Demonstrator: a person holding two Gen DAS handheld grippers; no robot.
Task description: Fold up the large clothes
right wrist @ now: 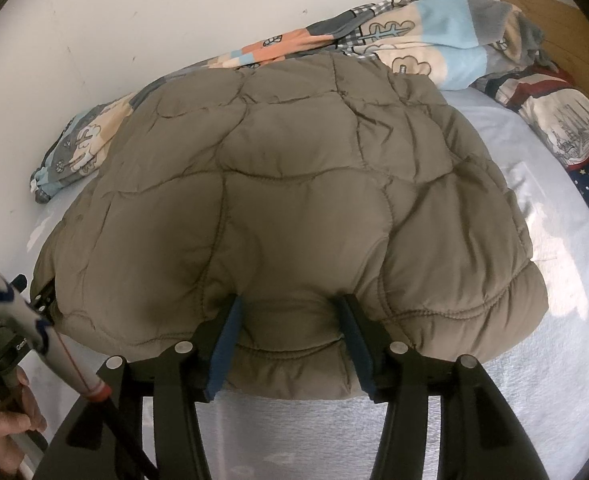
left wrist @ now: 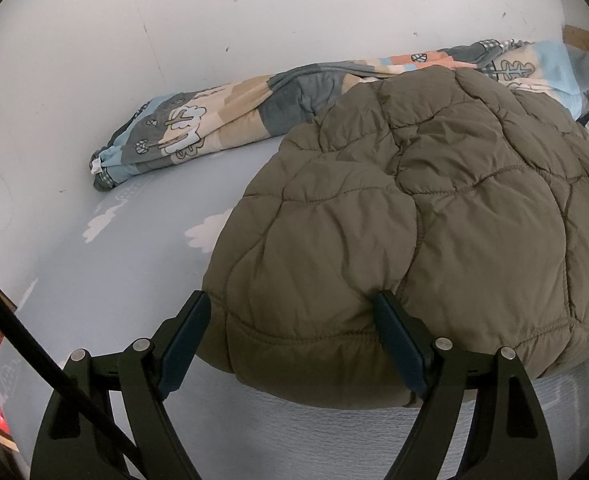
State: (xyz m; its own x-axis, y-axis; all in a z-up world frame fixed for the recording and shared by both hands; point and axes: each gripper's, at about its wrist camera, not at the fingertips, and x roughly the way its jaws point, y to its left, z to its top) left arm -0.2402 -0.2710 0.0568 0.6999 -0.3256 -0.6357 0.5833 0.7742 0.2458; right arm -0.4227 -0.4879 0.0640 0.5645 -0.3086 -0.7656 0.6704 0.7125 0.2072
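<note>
The olive quilted puffer jacket looks soft, bulky and springy; grip its thick hem at 6 o'clock. The left gripper straddles the hem corner unclenched; the right gripper looks loose around it.

olive quilted jacket bunched up on the bed, left tongs spread wide around its near hem, patterned blanket rumpled along the wall at the far edge
</note>
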